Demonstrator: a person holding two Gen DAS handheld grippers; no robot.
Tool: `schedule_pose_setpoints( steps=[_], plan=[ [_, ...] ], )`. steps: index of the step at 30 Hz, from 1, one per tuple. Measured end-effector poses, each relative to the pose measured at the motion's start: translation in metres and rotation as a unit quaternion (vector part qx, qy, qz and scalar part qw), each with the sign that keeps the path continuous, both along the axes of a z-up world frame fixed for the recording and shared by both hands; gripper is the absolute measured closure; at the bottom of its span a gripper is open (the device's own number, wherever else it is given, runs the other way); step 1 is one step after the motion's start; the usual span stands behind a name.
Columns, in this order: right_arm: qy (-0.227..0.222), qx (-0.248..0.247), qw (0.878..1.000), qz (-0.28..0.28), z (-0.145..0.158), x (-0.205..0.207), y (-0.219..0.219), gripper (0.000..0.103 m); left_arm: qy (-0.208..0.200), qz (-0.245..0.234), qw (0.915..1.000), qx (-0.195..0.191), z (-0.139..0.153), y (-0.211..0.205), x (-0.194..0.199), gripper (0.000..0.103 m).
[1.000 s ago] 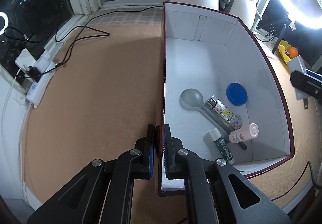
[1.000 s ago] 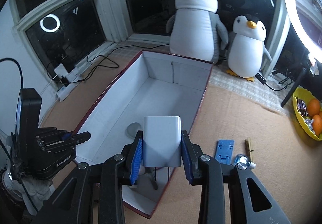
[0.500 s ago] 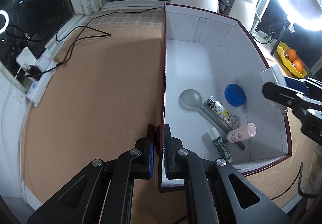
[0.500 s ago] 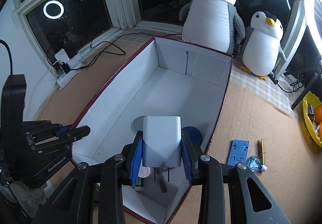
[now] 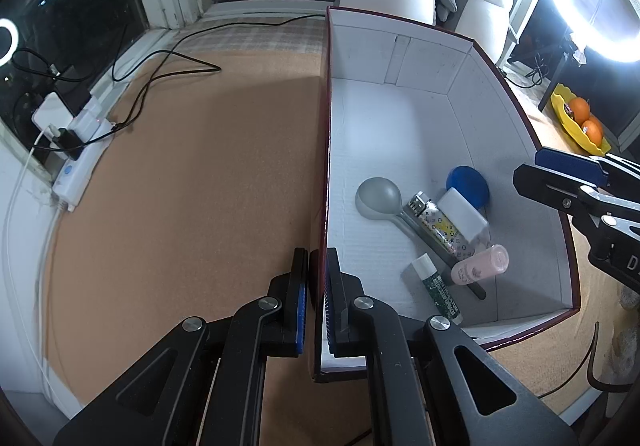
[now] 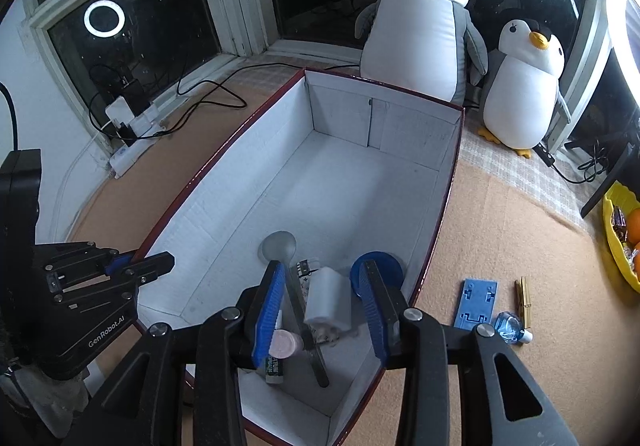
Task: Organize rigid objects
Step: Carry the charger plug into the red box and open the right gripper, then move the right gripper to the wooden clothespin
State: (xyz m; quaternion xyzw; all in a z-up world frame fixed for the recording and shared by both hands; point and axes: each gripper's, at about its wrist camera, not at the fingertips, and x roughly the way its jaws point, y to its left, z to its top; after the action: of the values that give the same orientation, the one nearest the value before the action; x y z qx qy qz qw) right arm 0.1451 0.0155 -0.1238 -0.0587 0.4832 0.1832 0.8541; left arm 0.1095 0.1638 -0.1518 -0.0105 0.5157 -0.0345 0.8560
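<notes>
The large cardboard box [image 6: 372, 181], white inside with a dark red rim, stands open on the tan mat; it looks light and stiff enough to slide if nudged, so a clamp on its thin side wall is a sensible hold. The left gripper [image 5: 316, 306] does exactly that, its jaws shut flat on the near wall with one pad inside and one outside. The right gripper [image 6: 320, 310] hangs over the near end of the box, its jaws having just been opening; the pads now stand clear on either side of the white charger block [image 6: 328, 302], which touches neither. That block, hard, smooth and probably light, lies tilted on the box floor across a patterned lighter [image 5: 438, 224], beside a blue lid [image 5: 470, 185]; its flat opposite faces appear the best place to grip. Around it lie a grey spoon [image 5: 378, 197], a pink bottle [image 5: 480, 266] and a green lip-balm tube [image 5: 438, 292], all rigid, small and likely to roll or skid.
</notes>
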Motion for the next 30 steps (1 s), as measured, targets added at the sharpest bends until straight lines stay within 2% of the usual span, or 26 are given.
schedule_pose_setpoints(
  steps=[20,30],
  plan=[
    [-0.019,0.018,1.000,-0.015,0.016,-0.004,-0.011,0.056,0.001,-0.001,1.0000,0.002,-0.001,0.000,0.001,0.097],
    [-0.033,0.032,0.998,-0.043,0.028,-0.007,-0.037,0.056,0.002,-0.003,1.0000,0.005,-0.003,0.000,0.002,0.097]
  ],
)
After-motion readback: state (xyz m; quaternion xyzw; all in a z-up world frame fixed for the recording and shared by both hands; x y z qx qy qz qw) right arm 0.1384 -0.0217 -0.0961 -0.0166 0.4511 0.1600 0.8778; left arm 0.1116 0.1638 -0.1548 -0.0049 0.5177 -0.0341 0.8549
